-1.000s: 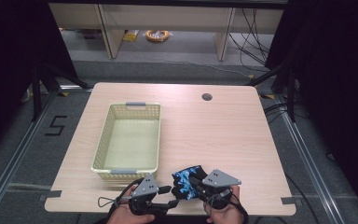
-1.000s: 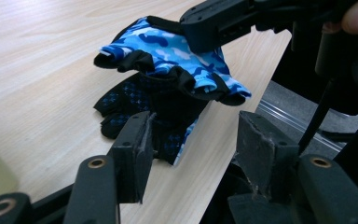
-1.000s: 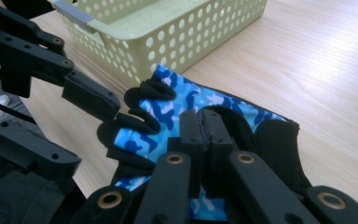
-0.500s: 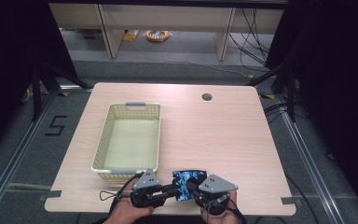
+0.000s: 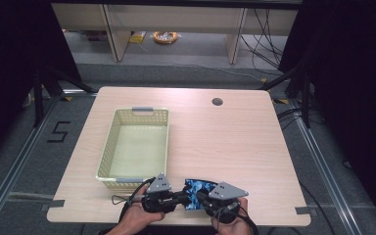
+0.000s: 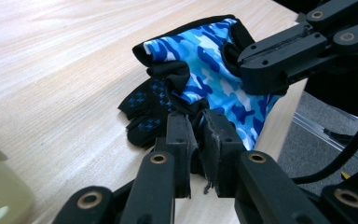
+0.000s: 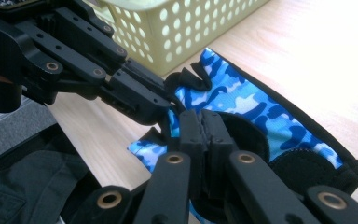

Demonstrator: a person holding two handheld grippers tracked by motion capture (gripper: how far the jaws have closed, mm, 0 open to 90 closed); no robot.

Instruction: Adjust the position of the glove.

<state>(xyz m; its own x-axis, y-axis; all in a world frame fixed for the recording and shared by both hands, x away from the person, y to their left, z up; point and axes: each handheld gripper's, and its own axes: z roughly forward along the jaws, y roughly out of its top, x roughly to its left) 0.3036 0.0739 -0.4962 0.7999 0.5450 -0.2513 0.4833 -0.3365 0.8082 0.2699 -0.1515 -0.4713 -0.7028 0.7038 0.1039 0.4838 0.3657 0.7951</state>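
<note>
Your left gripper [image 5: 178,199] has just been closing and is now clamped on the black finger end of the blue camouflage glove [image 5: 199,189]; fabric sits between its jaws in the left gripper view. Your right gripper [image 5: 201,199] is clenched on the glove's black cuff edge. The glove hangs between the two grippers at the near edge of the desk [image 5: 235,142], just right of the near right corner of the yellow basket [image 5: 108,156].

The step in hand looks like taking a two-point hold on the glove. To do it well, keep both pinches firm and move the hands together; pull apart only enough to take up slack, since thin fabric could slip from the pads.

The desk is pale wood grain with a round cable hole [image 5: 217,102] near its far edge. Beyond it the floor is grey, with shelf legs and loose cables [image 5: 262,29].
</note>
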